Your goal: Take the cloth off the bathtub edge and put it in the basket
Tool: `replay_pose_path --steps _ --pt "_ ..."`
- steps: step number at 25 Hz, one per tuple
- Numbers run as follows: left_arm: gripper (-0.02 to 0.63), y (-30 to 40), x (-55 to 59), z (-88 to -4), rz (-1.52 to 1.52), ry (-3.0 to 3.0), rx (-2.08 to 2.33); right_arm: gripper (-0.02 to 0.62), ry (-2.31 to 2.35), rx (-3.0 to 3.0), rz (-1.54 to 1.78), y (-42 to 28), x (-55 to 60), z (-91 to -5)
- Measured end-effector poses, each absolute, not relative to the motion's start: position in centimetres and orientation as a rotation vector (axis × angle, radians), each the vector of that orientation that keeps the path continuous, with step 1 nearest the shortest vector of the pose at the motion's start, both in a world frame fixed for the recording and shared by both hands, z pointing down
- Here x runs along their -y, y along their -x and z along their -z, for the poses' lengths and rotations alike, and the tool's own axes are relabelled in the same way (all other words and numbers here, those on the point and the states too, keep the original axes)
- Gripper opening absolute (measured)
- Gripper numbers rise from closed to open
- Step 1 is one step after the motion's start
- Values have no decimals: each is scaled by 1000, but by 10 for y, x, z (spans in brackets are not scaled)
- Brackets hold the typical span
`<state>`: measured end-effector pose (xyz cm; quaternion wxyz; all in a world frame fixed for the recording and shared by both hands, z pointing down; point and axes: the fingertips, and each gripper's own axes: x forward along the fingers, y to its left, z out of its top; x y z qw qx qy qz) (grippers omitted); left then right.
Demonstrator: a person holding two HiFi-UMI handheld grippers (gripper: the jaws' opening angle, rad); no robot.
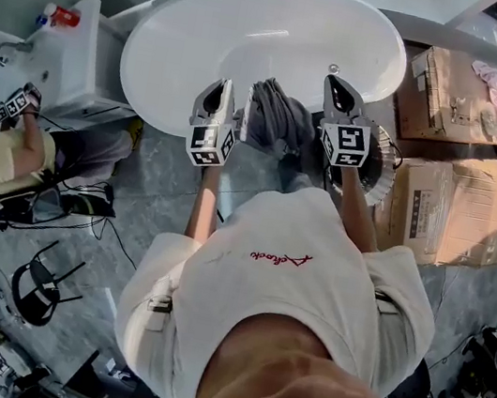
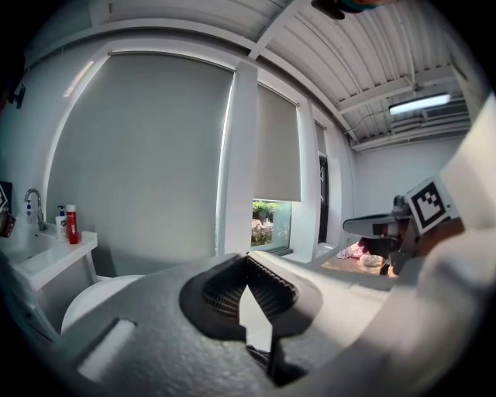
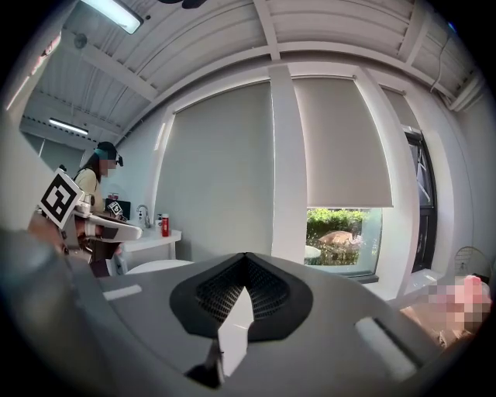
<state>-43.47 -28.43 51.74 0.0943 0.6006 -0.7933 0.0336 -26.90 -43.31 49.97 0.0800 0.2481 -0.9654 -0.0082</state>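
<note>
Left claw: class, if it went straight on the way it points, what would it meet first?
Likely the window wall beyond the white bathtub; the left claw aims over its rim, beside the grey cloth. Depth unclear.

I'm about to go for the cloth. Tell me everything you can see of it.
The cloth is grey, soft-looking fabric, bunched in long folds. It lies draped over the near rim of the white bathtub, with part of it hanging down outside. It sits between the left gripper and the right gripper, both with jaws shut and empty. Whether either one brushes it I cannot tell. Only the head view shows it.
</note>
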Motion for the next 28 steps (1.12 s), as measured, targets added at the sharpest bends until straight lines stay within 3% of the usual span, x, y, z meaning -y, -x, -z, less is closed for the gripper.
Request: replay_pose_path --steps 28 --pt "0 502 398 -473 -127 -1677 2535 6 -601 2988 13 339 584 -474"
